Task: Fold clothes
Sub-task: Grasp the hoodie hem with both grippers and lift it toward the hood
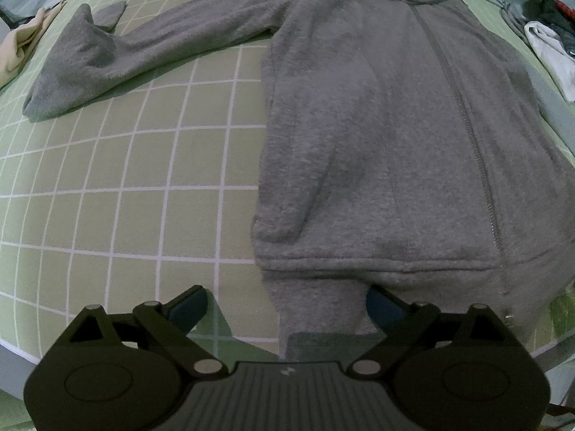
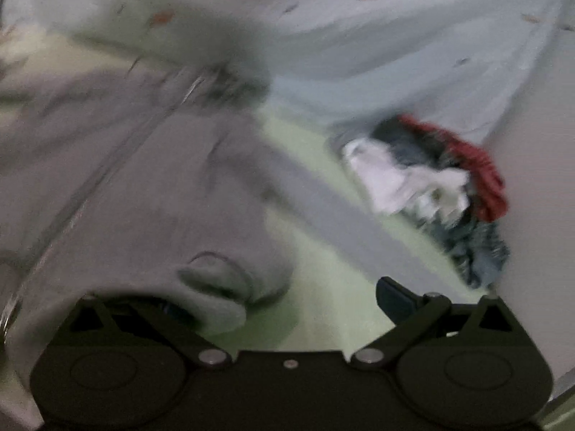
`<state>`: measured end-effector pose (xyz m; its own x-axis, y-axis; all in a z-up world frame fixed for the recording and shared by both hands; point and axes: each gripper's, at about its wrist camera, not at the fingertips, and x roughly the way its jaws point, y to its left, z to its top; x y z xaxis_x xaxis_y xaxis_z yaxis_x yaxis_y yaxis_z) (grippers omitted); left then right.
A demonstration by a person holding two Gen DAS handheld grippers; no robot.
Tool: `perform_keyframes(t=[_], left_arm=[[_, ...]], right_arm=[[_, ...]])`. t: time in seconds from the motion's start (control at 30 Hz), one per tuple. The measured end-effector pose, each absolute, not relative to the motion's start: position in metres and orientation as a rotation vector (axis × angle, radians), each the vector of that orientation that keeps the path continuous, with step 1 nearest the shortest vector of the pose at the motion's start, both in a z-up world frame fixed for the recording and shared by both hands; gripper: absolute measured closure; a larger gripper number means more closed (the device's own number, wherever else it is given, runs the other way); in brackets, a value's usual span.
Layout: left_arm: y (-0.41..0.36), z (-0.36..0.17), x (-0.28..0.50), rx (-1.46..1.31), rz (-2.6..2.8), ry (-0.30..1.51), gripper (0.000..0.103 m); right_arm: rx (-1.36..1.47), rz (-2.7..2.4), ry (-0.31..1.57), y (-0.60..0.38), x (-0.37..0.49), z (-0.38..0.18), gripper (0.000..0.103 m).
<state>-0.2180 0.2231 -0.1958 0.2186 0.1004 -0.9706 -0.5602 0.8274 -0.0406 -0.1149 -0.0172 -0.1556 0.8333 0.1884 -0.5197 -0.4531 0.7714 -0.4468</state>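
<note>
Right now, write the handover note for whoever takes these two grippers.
Left gripper: fingers wide apart, straddling the bottom hem of the grey zip hoodie, pads not pressing.
Right gripper: fingers apart; hoodie cloth drapes over the left finger; view blurred, no clear grip.
Hoodie lies front up, zipped, on the green checked sheet, one sleeve stretched out sideways.
Pile of other clothes waits beside it.
Done: hoodie spread flat. Left: fold sleeves and body, then the pile.

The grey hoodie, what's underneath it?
Under the grey hoodie lies a green sheet with a white grid, showing to its left and under the outstretched sleeve. Whether anything else lies beneath the body cannot be seen; the fabric covers it.
</note>
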Motion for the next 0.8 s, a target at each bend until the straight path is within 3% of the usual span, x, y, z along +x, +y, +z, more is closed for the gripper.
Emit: perform_keyframes(t=[0.33, 0.43, 0.5, 0.63, 0.7, 0.8], left_arm=[[0.223, -0.195, -0.217, -0.442, 0.489, 1.276, 0.006], [0.223, -0.196, -0.216, -0.445, 0.495, 1.278, 0.006], [0.223, -0.196, -0.216, -0.447, 0.496, 1.279, 0.005], [0.226, -0.197, -0.214, -0.461, 0.500, 1.266, 0.007], [0.228, -0.196, -0.218, -0.472, 0.511, 1.249, 0.010], [0.230, -0.191, -0.223, -0.497, 0.521, 1.205, 0.023]], right_arm=[[-0.456, 0.454, 0.291, 0.010, -0.114, -0.113, 0.000], [-0.584, 0.477, 0.437, 0.028, -0.099, -0.142, 0.001], [-0.673, 0.458, 0.561, 0.035, -0.090, -0.165, 0.020], [-0.632, 0.419, 0.613, 0.017, -0.094, -0.163, 0.021], [-0.642, 0.403, 0.650, 0.008, -0.095, -0.163, 0.026], [-0.573, 0.408, 0.754, -0.010, -0.090, -0.166, 0.054]])
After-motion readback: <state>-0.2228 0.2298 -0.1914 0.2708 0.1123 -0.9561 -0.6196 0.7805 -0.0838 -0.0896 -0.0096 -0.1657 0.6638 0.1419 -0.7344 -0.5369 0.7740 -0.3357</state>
